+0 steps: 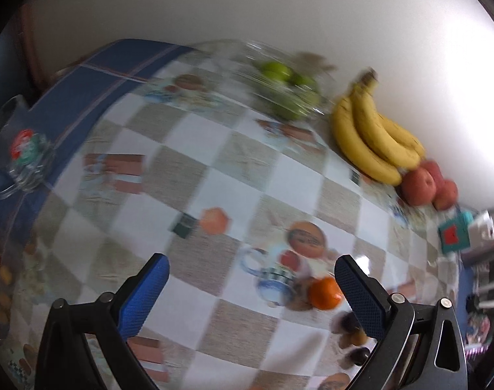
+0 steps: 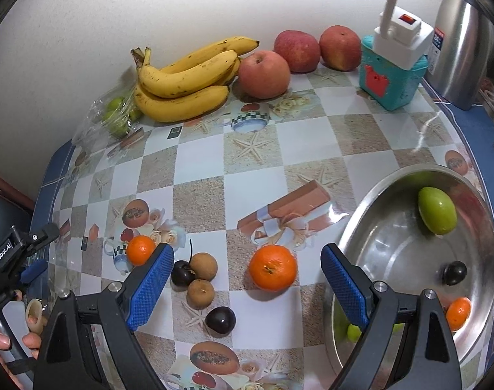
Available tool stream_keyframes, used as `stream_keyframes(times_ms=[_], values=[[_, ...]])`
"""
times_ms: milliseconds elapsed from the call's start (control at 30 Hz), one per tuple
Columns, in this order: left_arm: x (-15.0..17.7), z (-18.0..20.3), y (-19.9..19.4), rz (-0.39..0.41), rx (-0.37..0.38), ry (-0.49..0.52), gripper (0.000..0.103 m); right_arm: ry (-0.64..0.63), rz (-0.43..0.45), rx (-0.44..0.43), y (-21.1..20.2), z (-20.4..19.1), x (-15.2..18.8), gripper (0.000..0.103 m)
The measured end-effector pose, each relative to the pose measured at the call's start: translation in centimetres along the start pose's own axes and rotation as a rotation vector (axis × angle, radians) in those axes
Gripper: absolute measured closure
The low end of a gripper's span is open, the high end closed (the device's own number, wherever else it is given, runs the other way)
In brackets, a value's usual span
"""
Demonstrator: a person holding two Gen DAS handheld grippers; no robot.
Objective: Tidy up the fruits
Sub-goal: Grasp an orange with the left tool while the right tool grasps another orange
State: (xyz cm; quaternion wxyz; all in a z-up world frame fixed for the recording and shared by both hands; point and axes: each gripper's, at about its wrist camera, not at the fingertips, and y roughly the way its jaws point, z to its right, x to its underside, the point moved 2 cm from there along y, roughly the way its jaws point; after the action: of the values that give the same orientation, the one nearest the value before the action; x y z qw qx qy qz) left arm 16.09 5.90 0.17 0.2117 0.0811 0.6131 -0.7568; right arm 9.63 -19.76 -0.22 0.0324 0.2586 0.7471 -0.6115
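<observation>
The right wrist view alone shows the round stainless-steel bowl (image 2: 370, 214), holding a green oval fruit (image 2: 437, 210), a dark plum (image 2: 454, 272) and a small orange (image 2: 458, 313). The right gripper (image 2: 247, 289) stands wide open and empty above a bright orange mandarin (image 2: 273, 268) on the checkered tablecloth (image 2: 201, 159). The blurred left wrist view shows the left gripper (image 1: 251, 292) open, holding nothing. Both views show the yellow bananas (image 2: 181, 84) against the wall.

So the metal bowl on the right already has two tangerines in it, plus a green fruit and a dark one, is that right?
Not quite: the metal bowl holds one tangerine, as the right wrist view shows. The green fruit and the dark one are in it.
</observation>
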Motion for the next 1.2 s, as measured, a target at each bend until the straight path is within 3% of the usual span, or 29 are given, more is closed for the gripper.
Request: stream_keyframes(times_ms=[367, 500, 833, 1067, 1200], values=[[1.7, 5.1, 2.5, -0.061, 0.05, 0.121, 0.001, -0.07, -0.009, 0.037, 1.0, -0.5, 0.5, 0.011], [2.0, 5.5, 3.0, -0.078, 0.068, 0.126, 0.003, -0.053, -0.021, 0.047, 1.7, 0.2, 0.9, 0.027], [3.0, 6.7, 5.2, -0.133, 0.099, 0.162, 0.026, -0.015, -0.057, 0.066, 3.1, 1.4, 1.5, 0.055], [3.5, 7.1, 6.0, -0.146, 0.089, 0.178, 0.045, -0.019, -0.075, 0.079, 4.0, 1.3, 1.9, 0.058], [3.6, 7.2, 6.2, -0.155, 0.089, 0.178, 0.062, -0.01, -0.082, 0.078, 4.3, 1.4, 2.1, 0.06]])
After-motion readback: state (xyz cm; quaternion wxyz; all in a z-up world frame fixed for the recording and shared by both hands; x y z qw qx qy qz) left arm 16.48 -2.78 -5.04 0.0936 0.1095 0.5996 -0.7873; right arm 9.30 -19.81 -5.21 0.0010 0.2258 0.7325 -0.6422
